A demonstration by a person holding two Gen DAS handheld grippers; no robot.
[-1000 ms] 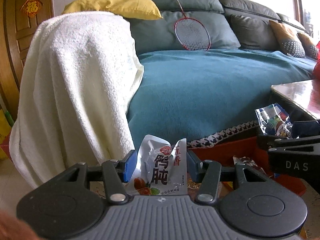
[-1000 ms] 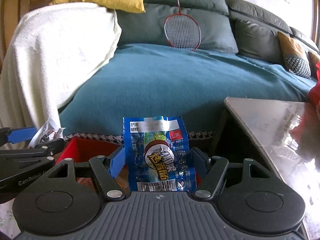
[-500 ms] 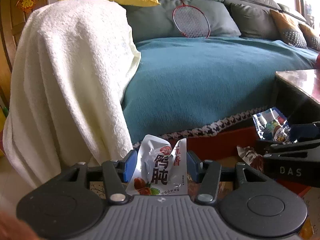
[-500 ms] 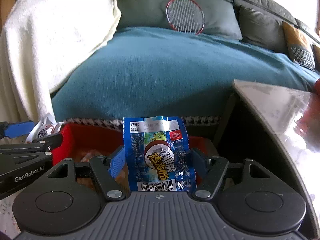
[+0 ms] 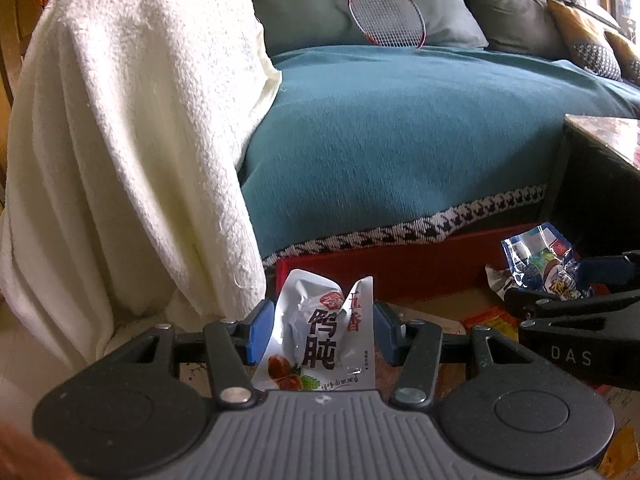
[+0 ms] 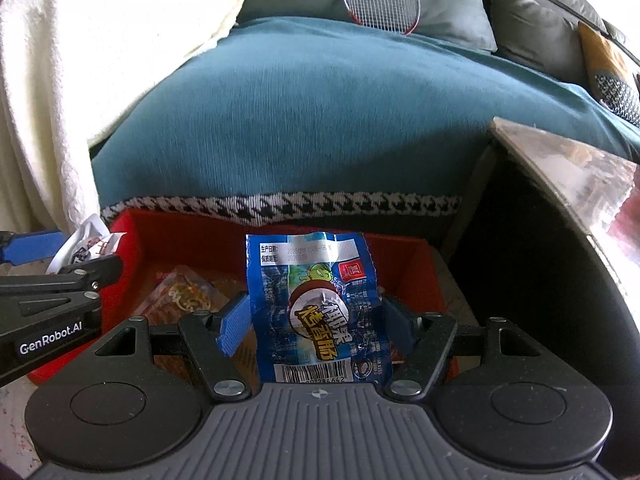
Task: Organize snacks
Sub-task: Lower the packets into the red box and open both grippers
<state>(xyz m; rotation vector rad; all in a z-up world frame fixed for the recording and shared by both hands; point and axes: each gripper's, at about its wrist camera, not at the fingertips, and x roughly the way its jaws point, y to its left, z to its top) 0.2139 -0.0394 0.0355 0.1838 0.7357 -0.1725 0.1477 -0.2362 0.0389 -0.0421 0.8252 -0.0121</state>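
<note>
- My left gripper (image 5: 318, 330) was clamped on a white pouch (image 5: 320, 340), crumpled at the top, held upright between the blue pads (image 5: 256, 330).
- The white pouch bore black characters "鸭肫", red "五香", and a picture of brown pieces.
- My right gripper (image 6: 316, 322) was closed on a blue packet (image 6: 320, 312), upright, over the red box (image 6: 136, 236).
- The blue packet showed yellow characters "烤香肠", a barcode at the bottom and a printed date strip on top.
- The red box stood against the teal sofa (image 6: 320, 112) and held other wrapped snacks (image 6: 180, 292).
- Gripper bodies read "DAS" and "GenRobot.AI".
</note>
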